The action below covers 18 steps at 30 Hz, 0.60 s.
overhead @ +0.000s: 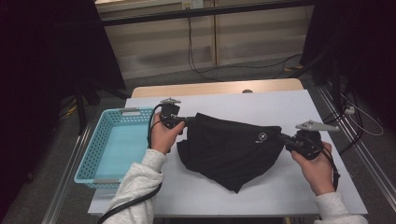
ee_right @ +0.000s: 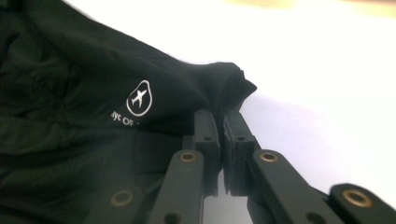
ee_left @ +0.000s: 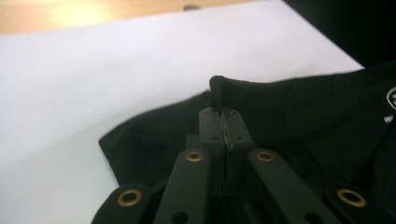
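Note:
A black garment (overhead: pixel 231 149) with a small white aeroplane logo (overhead: pixel 262 137) hangs stretched between both hands above the white table (overhead: pixel 280 105); its lower part droops to a point on the tabletop. My left gripper (overhead: pixel 186 122) is shut on the garment's left corner (ee_left: pixel 219 88), the cloth pinched between the jaws. At the right, my right gripper (overhead: pixel 283 138) is shut on the other corner (ee_right: pixel 233 77), a fold of cloth squeezed between its pads. The logo (ee_right: pixel 139 98) sits just left of that grip.
A light blue plastic basket (overhead: pixel 100 154) stands at the table's left edge, beside my left forearm. A wooden strip (overhead: pixel 215 87) runs along the far side. Cables lie on the floor beyond, and a metal rail (overhead: pixel 369 172) runs along the right.

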Available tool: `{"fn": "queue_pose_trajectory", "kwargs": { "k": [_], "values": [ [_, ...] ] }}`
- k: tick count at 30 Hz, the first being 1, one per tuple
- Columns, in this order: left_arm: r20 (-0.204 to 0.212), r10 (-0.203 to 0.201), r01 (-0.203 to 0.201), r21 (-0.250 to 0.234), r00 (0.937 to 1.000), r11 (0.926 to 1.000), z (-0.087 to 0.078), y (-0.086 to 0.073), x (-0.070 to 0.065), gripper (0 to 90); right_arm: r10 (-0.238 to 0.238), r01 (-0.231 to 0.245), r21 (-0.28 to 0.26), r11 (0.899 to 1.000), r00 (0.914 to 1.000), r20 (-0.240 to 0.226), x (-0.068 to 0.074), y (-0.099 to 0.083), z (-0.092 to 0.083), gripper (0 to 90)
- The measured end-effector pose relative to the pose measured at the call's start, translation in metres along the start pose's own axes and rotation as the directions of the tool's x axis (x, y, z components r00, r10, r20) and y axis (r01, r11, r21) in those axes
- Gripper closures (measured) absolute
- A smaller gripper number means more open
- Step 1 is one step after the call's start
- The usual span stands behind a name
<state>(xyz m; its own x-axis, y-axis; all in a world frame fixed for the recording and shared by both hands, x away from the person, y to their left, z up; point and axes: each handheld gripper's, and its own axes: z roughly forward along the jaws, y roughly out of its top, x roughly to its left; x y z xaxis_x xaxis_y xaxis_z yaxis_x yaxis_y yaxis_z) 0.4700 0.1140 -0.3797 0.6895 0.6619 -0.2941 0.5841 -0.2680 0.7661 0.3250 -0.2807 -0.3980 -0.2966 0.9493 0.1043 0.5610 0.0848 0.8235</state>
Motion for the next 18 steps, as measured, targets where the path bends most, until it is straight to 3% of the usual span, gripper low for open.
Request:
{"fn": "queue_pose_trajectory", "kwargs": {
  "k": [7,18],
  "values": [
    [-0.019,-0.002,0.001,-0.024,0.9998,0.9997,-0.014,0.006,-0.001,89.6,-0.022,0.022,-0.034,0.999,0.9997,0.01,0.001,0.023,0.002,86.2],
    [-0.027,-0.013,0.012,-0.016,0.9996,0.9998,-0.019,0.006,0.0,89.6,-0.024,0.024,-0.043,0.999,0.9997,-0.006,0.001,0.025,0.01,86.1]
  ]
}}
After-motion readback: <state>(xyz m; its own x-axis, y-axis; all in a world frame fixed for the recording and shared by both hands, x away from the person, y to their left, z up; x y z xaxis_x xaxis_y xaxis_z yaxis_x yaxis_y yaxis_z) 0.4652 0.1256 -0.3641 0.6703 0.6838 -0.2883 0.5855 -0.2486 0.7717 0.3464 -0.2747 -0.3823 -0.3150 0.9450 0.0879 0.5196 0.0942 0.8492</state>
